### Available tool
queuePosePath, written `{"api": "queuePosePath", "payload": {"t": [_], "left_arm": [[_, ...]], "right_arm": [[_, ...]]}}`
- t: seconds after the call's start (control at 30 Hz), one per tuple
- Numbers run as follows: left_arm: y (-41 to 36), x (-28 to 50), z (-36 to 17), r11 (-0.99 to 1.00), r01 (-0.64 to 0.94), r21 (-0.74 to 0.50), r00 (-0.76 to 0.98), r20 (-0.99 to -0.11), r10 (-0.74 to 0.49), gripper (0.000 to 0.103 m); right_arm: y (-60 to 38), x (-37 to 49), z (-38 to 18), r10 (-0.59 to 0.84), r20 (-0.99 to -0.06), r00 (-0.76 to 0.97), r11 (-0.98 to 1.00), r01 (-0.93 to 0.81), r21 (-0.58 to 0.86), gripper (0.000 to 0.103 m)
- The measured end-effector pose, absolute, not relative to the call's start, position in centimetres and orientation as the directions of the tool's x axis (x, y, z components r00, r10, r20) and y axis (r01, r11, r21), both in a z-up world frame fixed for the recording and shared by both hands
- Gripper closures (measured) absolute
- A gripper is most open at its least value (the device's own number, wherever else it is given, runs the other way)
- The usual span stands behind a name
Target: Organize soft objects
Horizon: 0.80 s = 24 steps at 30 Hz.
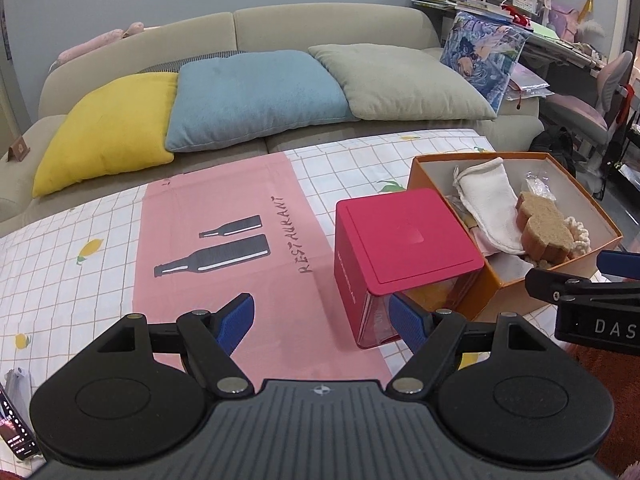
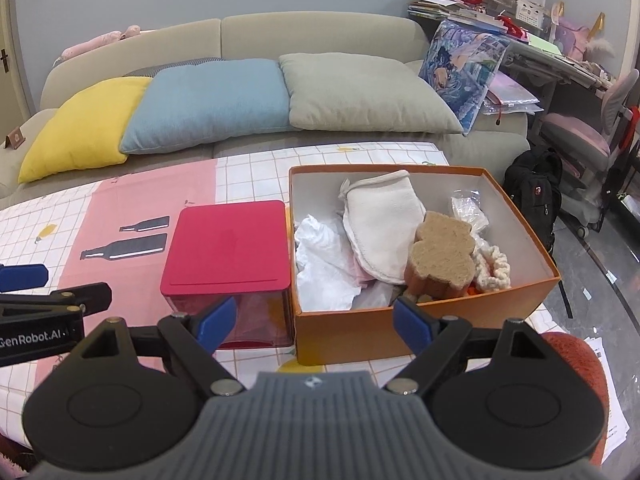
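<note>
An open orange box [image 2: 516, 288] stands on the table and holds soft things: a white cloth mitt [image 2: 380, 216], a brown bear-shaped sponge [image 2: 440, 256], crumpled white cloth [image 2: 324, 256], a cream knitted piece [image 2: 496, 266] and a clear plastic bag [image 2: 466, 206]. A red lidded box [image 2: 228, 248] stands just left of it. My right gripper [image 2: 316, 322] is open and empty in front of both boxes. My left gripper [image 1: 322, 318] is open and empty over the pink mat [image 1: 224, 248], its right finger [image 1: 408, 320] close to the red box [image 1: 400, 236]. The orange box [image 1: 496, 280] also shows in the left wrist view.
The table has a checked cloth [image 1: 68, 260]. Behind it is a beige sofa [image 2: 320, 36] with yellow [image 2: 80, 128], blue [image 2: 208, 100], grey-green [image 2: 360, 92] and printed [image 2: 460, 72] cushions. A black backpack [image 2: 532, 188], a pink chair and a cluttered desk are at the right. A phone [image 1: 16, 432] lies at the left.
</note>
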<state>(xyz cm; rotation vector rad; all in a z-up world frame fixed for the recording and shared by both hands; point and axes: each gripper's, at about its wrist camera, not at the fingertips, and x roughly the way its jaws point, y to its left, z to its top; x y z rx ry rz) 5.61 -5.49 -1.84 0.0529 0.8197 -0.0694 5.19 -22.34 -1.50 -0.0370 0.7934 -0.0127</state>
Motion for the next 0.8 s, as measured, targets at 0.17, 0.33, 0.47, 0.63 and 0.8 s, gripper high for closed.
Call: {"api": "queuePosePath", "payload": {"t": [0.17,0.33,0.47,0.63,0.8], "left_arm": [[-5.32,5.56,-1.65,0.997,0.077,0.018,0.680,-0.732,-0.039,0.013],[-5.33,5.60,-1.47,0.997,0.079,0.018,0.680,-0.732,-0.040,0.013],[-5.29,5.60,-1.38,0.997,0.080,0.019,0.682,-0.730,-0.040,0.013],[-5.29,5.47,-1.19,0.997,0.079,0.018,0.683,-0.729,-0.041,0.013],[-5.25,5.40,-1.15,0.997,0.075,0.016,0.682,-0.731,-0.040,0.013]], "right_arm": [[-22.36,5.24,-1.38,-0.028,-0.707,0.707,0.999,0.002,-0.038,0.018],[-22.32,5.18,-1.23,-0.024,-0.702,0.712,0.999,-0.005,-0.038,0.018],[-22.33,5.07,-1.12,-0.024,-0.697,0.717,0.999,-0.002,-0.037,0.018],[-22.23,5.02,-1.05,-0.019,-0.694,0.719,0.999,-0.010,-0.037,0.018],[-21.95,4.88,-0.96,-0.013,-0.692,0.722,0.999,-0.021,-0.041,0.018]]}}
